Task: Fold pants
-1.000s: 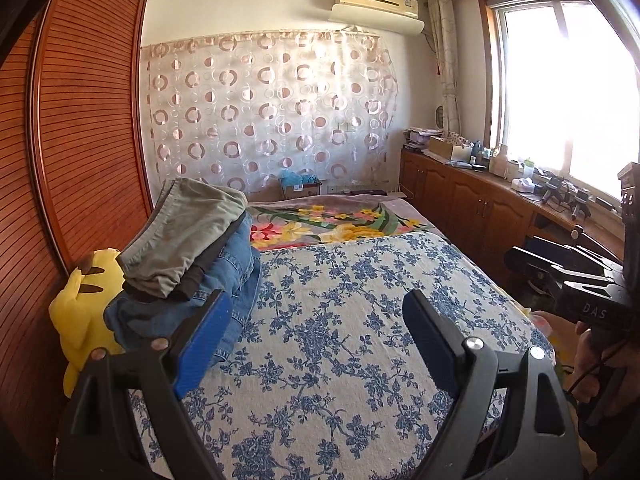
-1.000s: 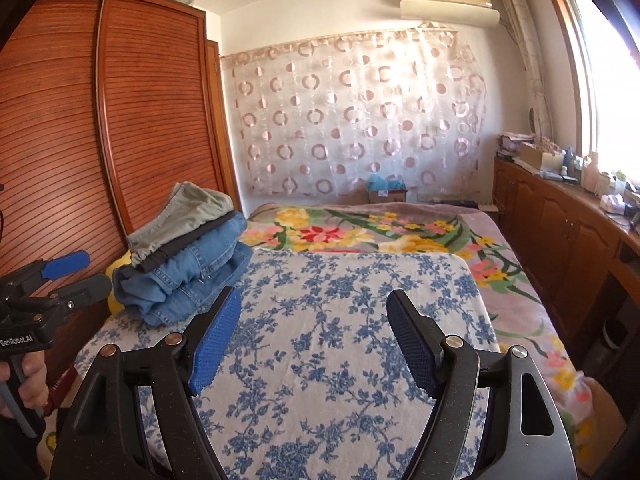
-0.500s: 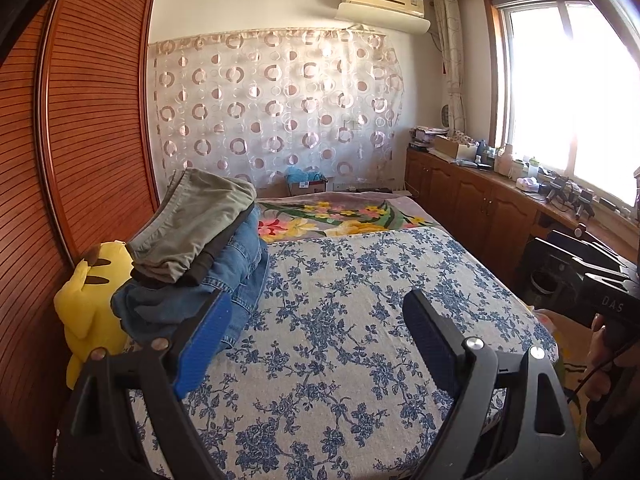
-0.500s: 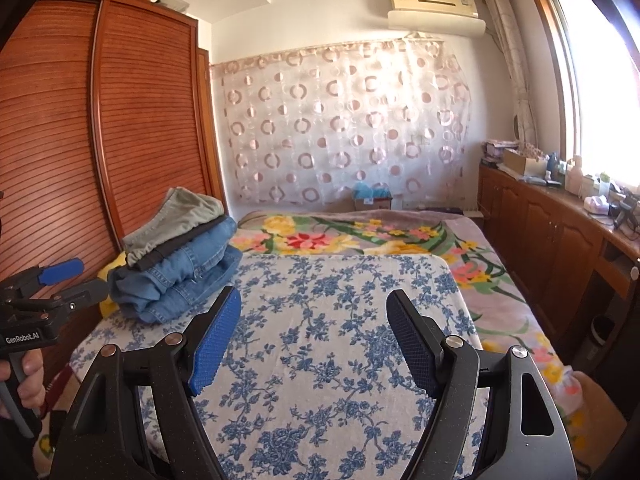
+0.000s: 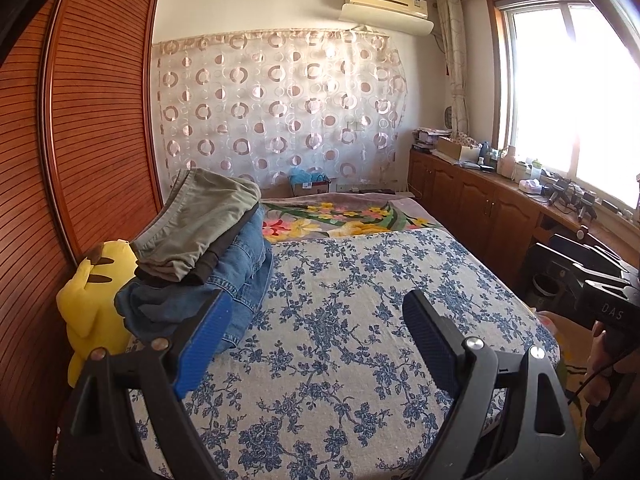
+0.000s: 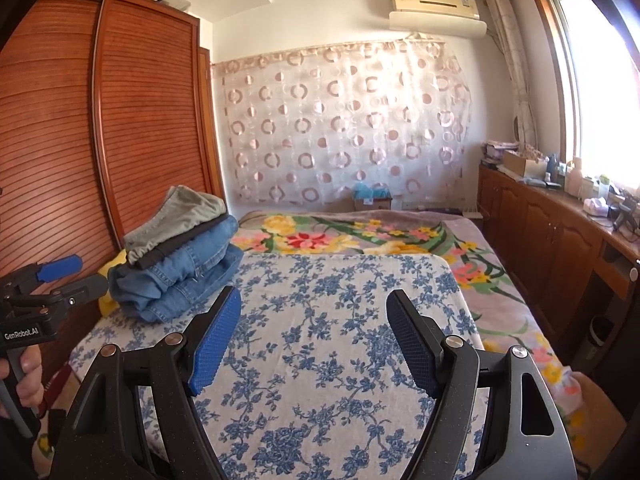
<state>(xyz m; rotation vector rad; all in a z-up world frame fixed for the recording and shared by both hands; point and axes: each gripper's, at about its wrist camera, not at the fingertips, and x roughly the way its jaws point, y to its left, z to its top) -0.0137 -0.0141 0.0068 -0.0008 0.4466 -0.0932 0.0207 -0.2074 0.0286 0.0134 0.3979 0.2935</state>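
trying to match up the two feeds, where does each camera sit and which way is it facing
Left wrist: sits on the left gripper, looks along the bed to the curtain; the right gripper and hand show at right.
Right wrist: sits on the right gripper, faces the same way; the left gripper and hand show at left.
Shared: both see open jaws holding nothing, the stack of folded pants at left, the wardrobe and the window side at right.
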